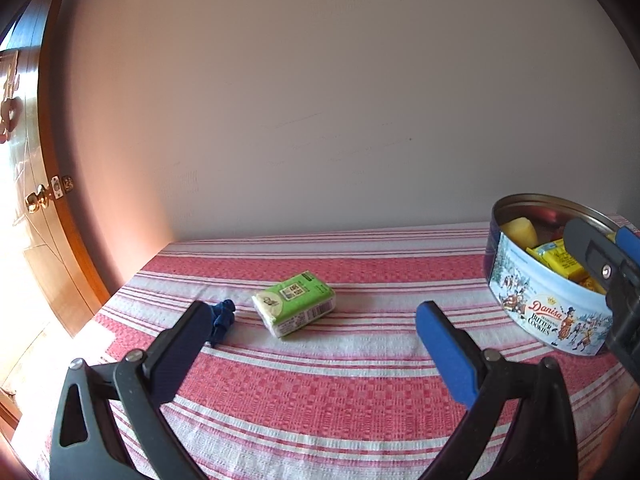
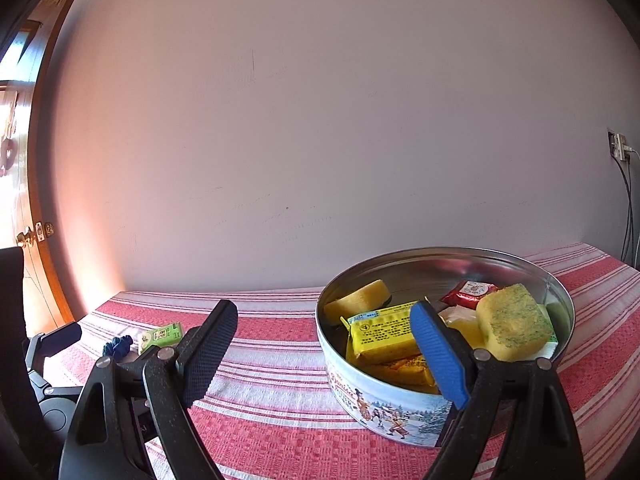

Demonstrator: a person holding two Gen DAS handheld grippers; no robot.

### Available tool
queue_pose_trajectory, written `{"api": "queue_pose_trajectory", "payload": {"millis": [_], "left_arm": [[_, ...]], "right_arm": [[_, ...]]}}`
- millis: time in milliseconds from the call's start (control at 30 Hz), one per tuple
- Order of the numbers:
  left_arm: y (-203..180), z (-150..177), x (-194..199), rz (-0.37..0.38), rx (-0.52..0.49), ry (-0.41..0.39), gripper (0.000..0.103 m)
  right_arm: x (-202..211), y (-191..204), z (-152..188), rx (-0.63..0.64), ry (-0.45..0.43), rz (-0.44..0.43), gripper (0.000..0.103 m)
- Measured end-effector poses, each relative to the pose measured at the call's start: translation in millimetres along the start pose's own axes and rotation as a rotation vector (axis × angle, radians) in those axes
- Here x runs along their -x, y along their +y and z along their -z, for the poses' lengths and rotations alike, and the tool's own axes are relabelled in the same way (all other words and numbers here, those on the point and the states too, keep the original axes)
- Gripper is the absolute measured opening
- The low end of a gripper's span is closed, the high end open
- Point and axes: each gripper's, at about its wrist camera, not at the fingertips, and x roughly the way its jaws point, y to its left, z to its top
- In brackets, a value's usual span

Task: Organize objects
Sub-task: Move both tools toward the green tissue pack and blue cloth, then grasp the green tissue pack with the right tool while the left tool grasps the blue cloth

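1. Plain pale wall behind; red-and-white striped woven cloth (image 1: 320, 380) covers the table, wooden door (image 1: 44, 240) at left
2. Round metal cookie tin (image 2: 400, 408), lid off, printed winter scene, sits right of centre; inside: yellow sponge blocks (image 2: 512, 324), yellow foil packets (image 2: 384, 336), small red sachet (image 2: 470, 292)
3. Green plastic-wrapped tissue pack (image 1: 294, 304) lies on cloth left of the tin, well apart; small dark blue crumpled item (image 1: 222, 318) just beside it
4. Left gripper (image 1: 312, 328) jaws wide, empty, aimed at the pack
5. Right gripper (image 2: 324, 344) jaws wide, empty, at the tin's near rim
6. Open cloth between pack and tin
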Motion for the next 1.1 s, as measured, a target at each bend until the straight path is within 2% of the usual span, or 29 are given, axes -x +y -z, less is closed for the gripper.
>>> {"api": "queue_pose_trajectory", "payload": {"millis": [167,400,533,633,700,767,867,1033,1100], "left_arm": [[22,-2,-12,-0.025,0.017,0.015,0.103],[56,-7,-36,-0.096,-0.016,0.034,0.103],[77,-8,-56,-0.149,-0.052,0.071,0.103],[103,-8,-68,-0.129,0.021,0.12,0.103],[123,-7,-77,-0.114,0.088,0.157,0.103],[136,-6,-88,-0.139,0.099,0.185,0.103],[147,-5,-95,-0.202,0.086,0.202,0.103],[152,-7,-101,-0.18,0.051,0.221,0.103],[152,-7,-105,-0.237,0.006,0.226,0.102]], "right_arm": [[-12,18,1,0.007,0.035,-0.029,0.09],[-28,48,1,0.035,0.063,-0.073,0.09],[-48,67,2,0.057,0.104,-0.111,0.09],[-63,83,2,0.067,0.148,-0.146,0.09],[-74,94,2,0.071,0.189,-0.176,0.09],[-90,107,4,0.081,0.255,-0.216,0.09],[-113,126,9,0.114,0.363,-0.269,0.09],[-142,155,18,0.173,0.481,-0.328,0.09],[-154,165,21,0.195,0.522,-0.33,0.089]]}}
